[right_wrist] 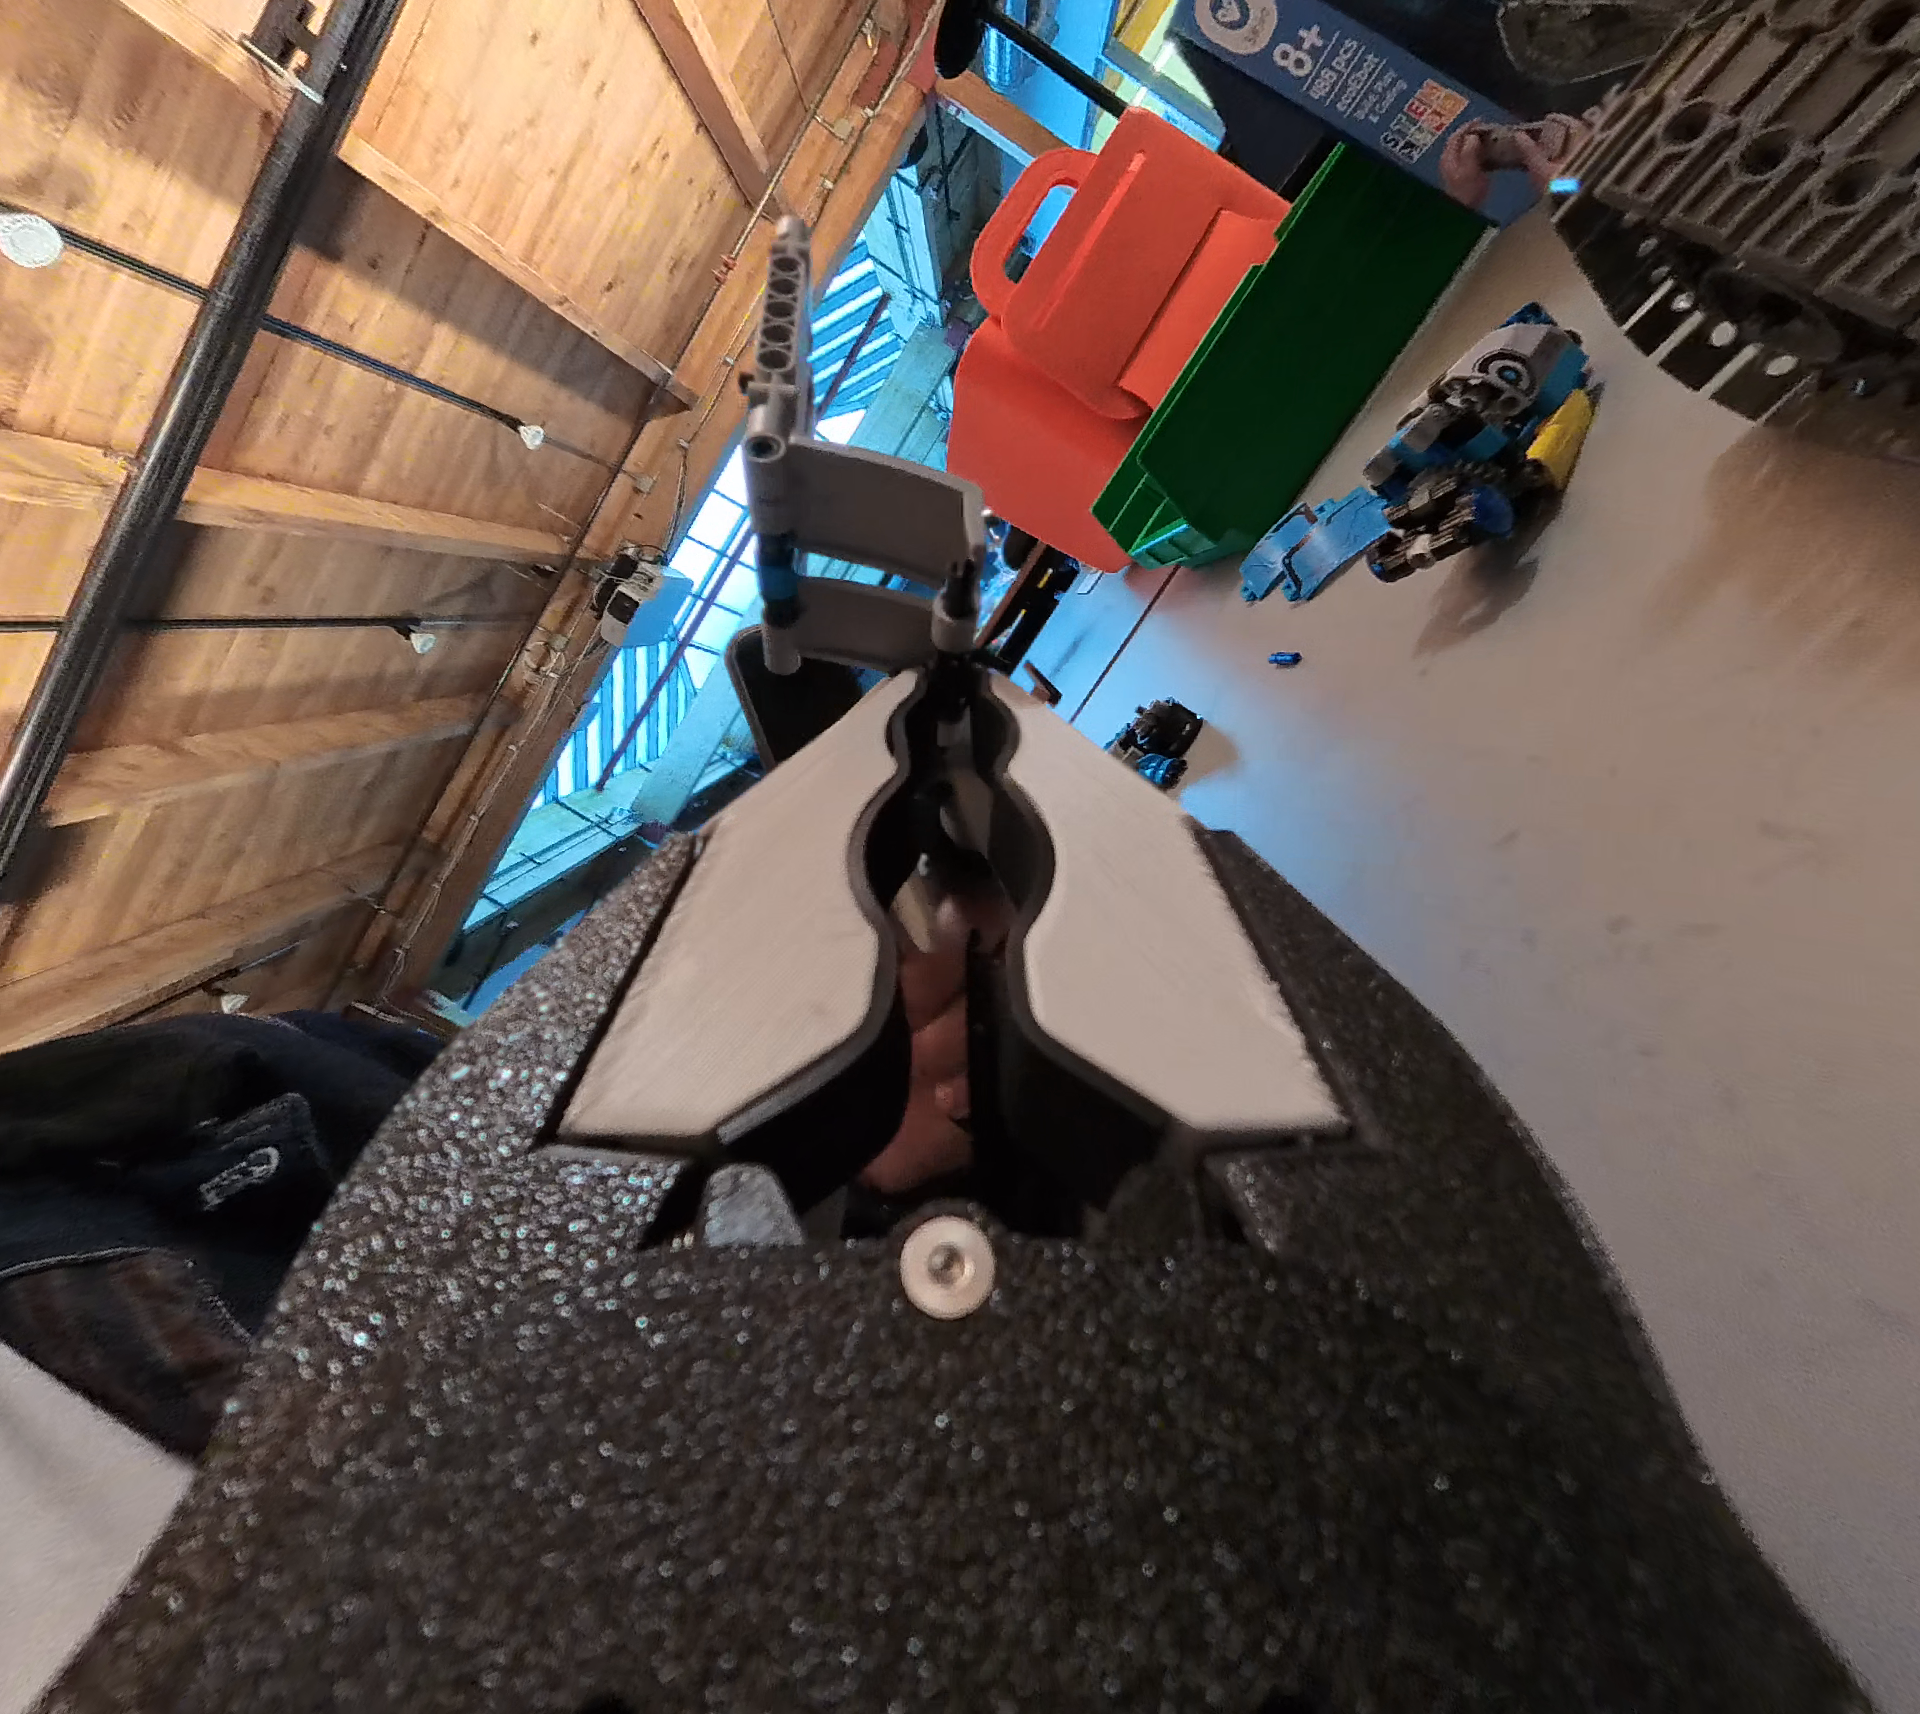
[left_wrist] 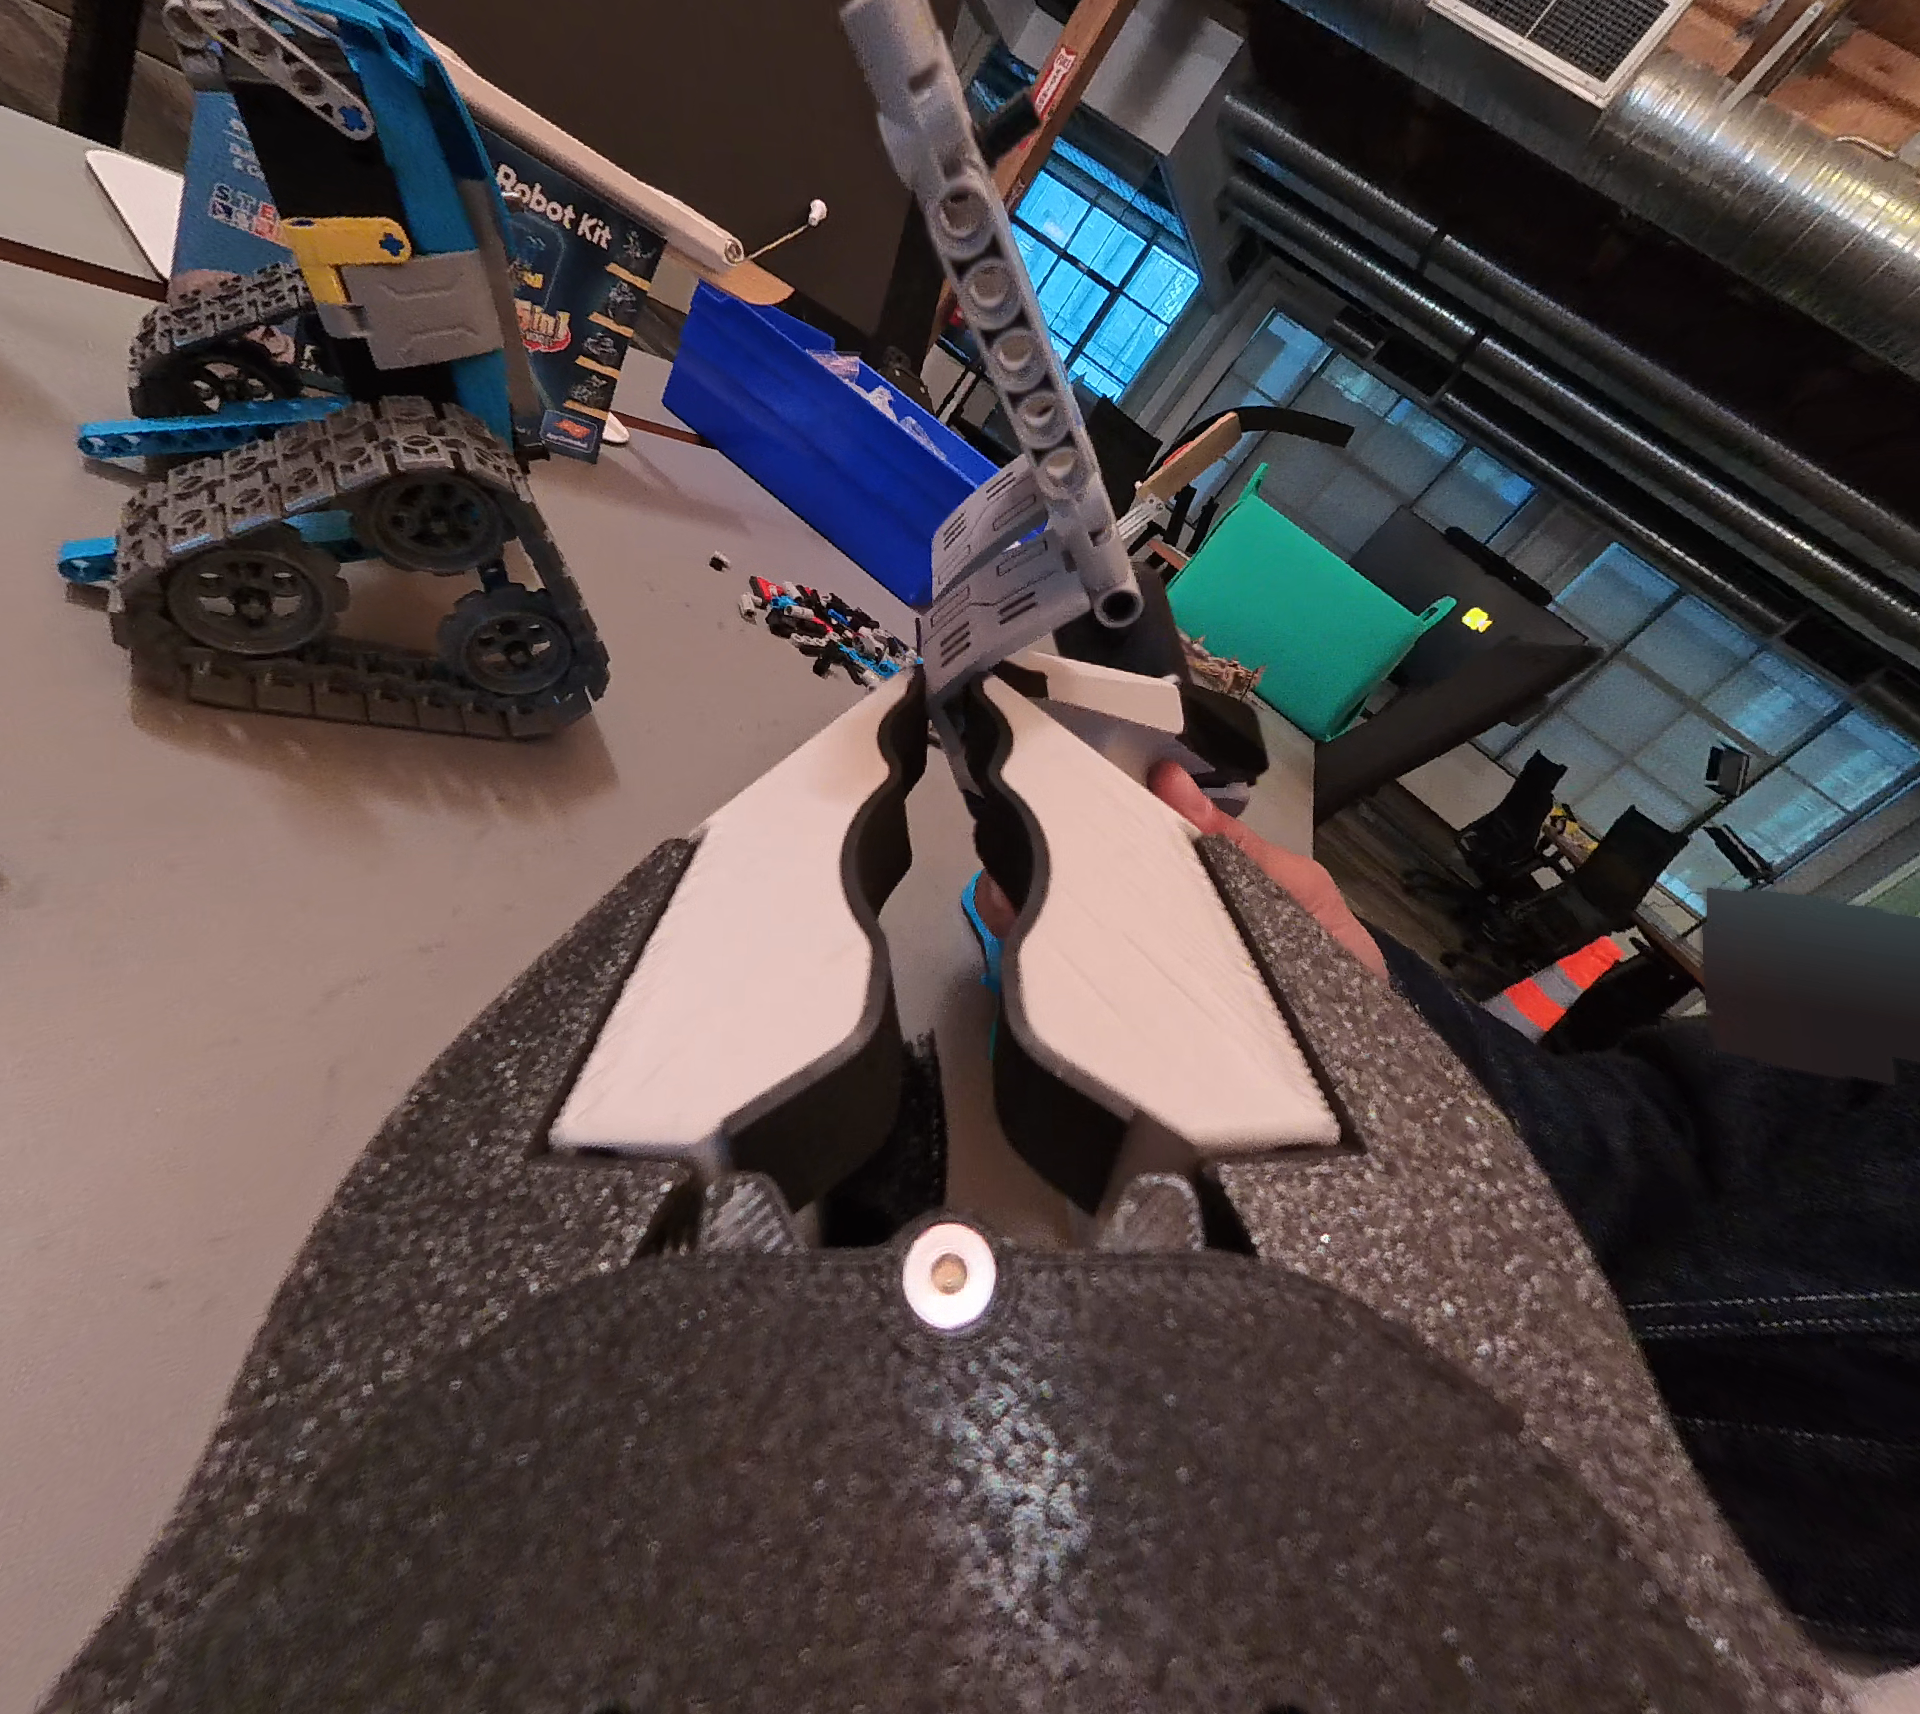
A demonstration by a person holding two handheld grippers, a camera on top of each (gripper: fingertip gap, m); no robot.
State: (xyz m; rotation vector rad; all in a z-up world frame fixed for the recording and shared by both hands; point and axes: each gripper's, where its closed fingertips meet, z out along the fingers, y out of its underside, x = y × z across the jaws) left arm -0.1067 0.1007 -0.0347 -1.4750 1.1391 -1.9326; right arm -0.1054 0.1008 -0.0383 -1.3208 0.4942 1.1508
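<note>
Left gripper (left_wrist: 948, 708): tilted up, tips clamped on grey assembly (left_wrist: 997, 594).
Right gripper (right_wrist: 951, 693): raised, tips pinching the assembly's pin.
Assembly: holed plastic beam, ribbed panels.
Bench (left_wrist: 260, 885): matte grey.

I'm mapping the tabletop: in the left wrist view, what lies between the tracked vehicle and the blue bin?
In the left wrist view, a heap of small loose parts lies between the tracked vehicle and the blue bin; the rest is bare table.

Loft workshop: exposed ducts (left_wrist: 1714, 147), timber ceiling (right_wrist: 364, 314)
</note>
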